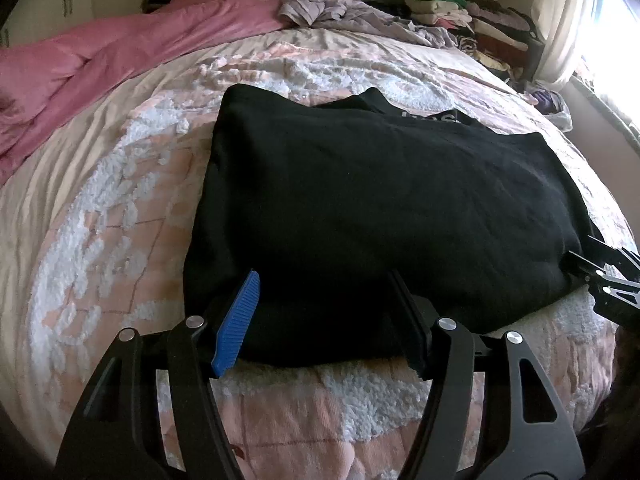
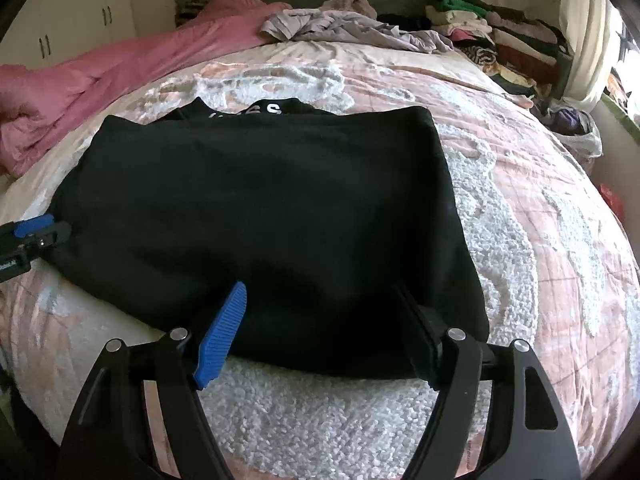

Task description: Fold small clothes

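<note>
**Inspector:** Position of the item?

**Assistant:** The black knit garment with white lettering at its far edge [image 1: 372, 200] lies part-folded on the pink-and-white tufted bedspread [image 1: 104, 216], its near edge facing both claws.

**Inspector:** Claw states?

**Assistant:** The left claw [image 1: 324, 320] stands spread wide, its jaws straddling the near edge towards the garment's left corner; nothing is pinched. The right claw [image 2: 320, 328] is likewise spread, astride the same edge towards the right corner (each claw also shows at the margin of the other's view).

**Inspector:** Risks from here?

**Assistant:** In my judgement, three. Closing too shallow would catch only the top layer, so the fold beneath would slide apart on lifting. The tufted pile could be nipped along with the cloth, dragging the bedspread. Uneven lifting between the two claws would skew the next fold.

**Inspector:** Surroundings?

**Assistant:** A rumpled pink duvet [image 2: 100, 76] and stacked folded clothes [image 2: 500, 32] sit well apart, no obstruction.
</note>
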Available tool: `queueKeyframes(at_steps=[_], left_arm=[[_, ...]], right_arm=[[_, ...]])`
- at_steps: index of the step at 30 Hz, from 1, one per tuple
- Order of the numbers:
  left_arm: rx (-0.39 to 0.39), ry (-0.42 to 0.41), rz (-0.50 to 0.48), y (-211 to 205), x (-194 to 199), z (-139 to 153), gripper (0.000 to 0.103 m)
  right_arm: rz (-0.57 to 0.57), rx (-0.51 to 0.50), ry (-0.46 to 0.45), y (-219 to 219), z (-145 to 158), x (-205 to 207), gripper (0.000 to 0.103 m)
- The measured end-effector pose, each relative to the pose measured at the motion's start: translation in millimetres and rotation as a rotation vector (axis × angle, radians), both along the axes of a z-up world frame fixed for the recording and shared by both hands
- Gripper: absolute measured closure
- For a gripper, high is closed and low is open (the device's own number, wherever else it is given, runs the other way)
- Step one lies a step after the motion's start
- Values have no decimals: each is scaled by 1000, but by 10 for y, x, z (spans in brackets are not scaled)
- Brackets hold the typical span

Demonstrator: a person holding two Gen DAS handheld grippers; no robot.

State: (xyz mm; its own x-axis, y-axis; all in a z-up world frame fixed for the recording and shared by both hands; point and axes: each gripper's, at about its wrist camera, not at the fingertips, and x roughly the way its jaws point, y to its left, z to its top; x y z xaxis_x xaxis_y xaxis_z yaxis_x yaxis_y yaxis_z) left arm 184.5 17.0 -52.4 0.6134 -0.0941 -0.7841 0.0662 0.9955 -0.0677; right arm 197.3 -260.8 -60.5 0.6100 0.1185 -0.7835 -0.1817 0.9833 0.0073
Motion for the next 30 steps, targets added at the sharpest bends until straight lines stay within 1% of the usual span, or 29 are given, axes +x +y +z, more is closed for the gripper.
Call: queueKeyframes(at_steps=[7,9,11,17,19,21,23,25,26,27,28,30], left_arm=[[-1,-2,0,4,-2,-2,46],[-13,-3,-1,7,-3,5,42],[-18,-7,-4,12,-3,10,42],[-18,-8,-5,9,-10,31,41],[-26,-10,-8,11,-13,50,35],[-28,-14,-9,-1,-29,74,32],[-29,-17,-10,-6,-43,92,31],[-32,-20,-10,-4,-54,105,25],[-33,-22,-9,1,-57,111,24],[-33,-24,-8,2,-62,122,23],[-33,-26,-8,11,-67,131,21],[-33,-28,-6,20,-73,144,21]], right_arm=[[-1,35,2,-38,-24,14,30],[4,51,1,-47,16,1,28],[9,72,3,-56,49,-15,25],[16,68,2,-16,68,-35,23],[17,69,1,-15,70,-34,22],[19,75,-6,-7,91,-40,21],[20,82,-12,-9,117,-49,20],[20,85,-20,-9,144,-57,20],[20,85,-24,-1,156,-66,20],[19,85,-27,1,165,-72,18],[17,86,-31,-2,175,-75,13],[12,89,-41,-11,199,-83,12]])
